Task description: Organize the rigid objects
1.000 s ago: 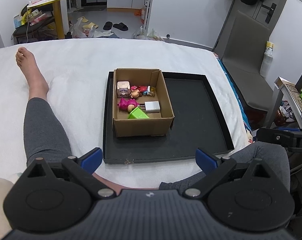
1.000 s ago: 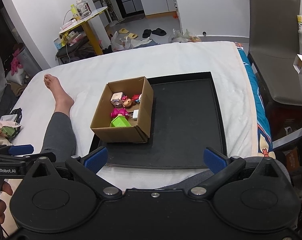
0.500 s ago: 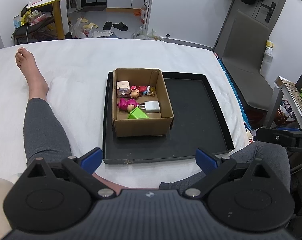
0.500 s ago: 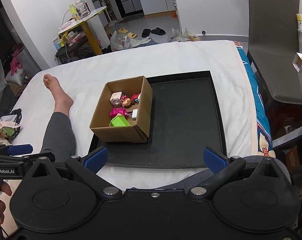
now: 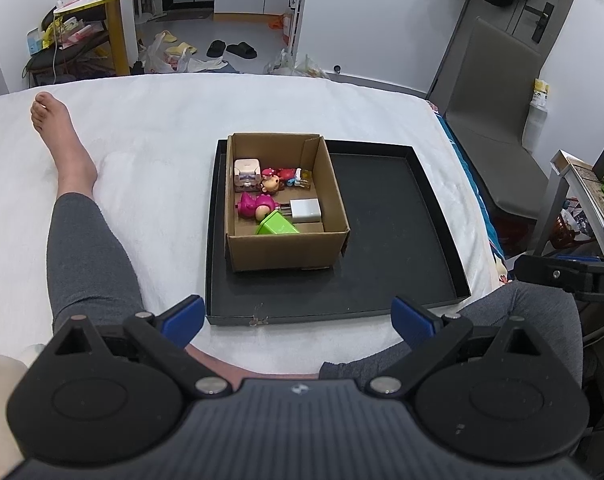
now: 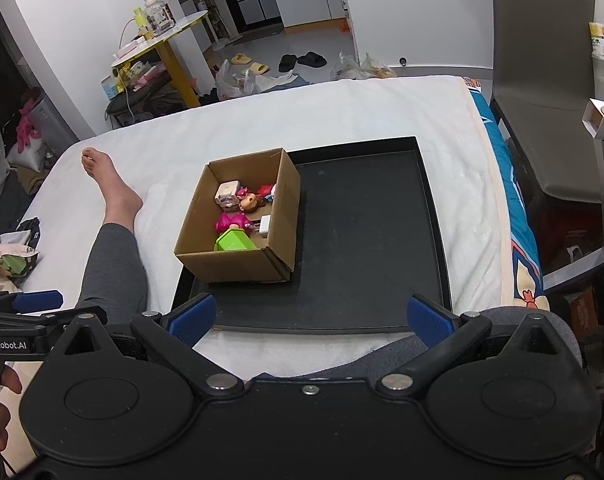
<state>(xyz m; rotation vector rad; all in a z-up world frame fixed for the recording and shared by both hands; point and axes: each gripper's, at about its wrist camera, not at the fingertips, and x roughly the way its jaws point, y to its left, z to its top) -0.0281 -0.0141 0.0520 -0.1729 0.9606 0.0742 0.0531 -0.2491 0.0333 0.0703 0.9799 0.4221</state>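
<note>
A cardboard box [image 5: 286,250] [image 6: 234,266] stands in the left half of a black tray [image 5: 397,240] [image 6: 365,236] on a white bed. Inside lie a green block [image 5: 277,225] [image 6: 233,240], a white charger [image 5: 305,210] [image 6: 265,225], a pink figure [image 5: 254,205] [image 6: 232,221], a small doll head [image 5: 270,185] [image 6: 249,201] and a pale cube [image 5: 246,172] [image 6: 226,194]. My left gripper [image 5: 298,316] hovers open at the tray's near edge, nothing between its blue pads. My right gripper [image 6: 309,316] is likewise open and empty, near the tray's front rim.
A person's leg in grey leggings and bare foot [image 5: 58,132] [image 6: 110,184] stretches along the bed left of the tray. The right half of the tray is bare. A grey chair [image 6: 549,92] stands beside the bed on the right; a yellow side table [image 5: 114,8] is behind.
The right wrist view has shifted slightly, so the box and tray sit a little further left and up. The left view is unchanged. Both grippers stay open.
</note>
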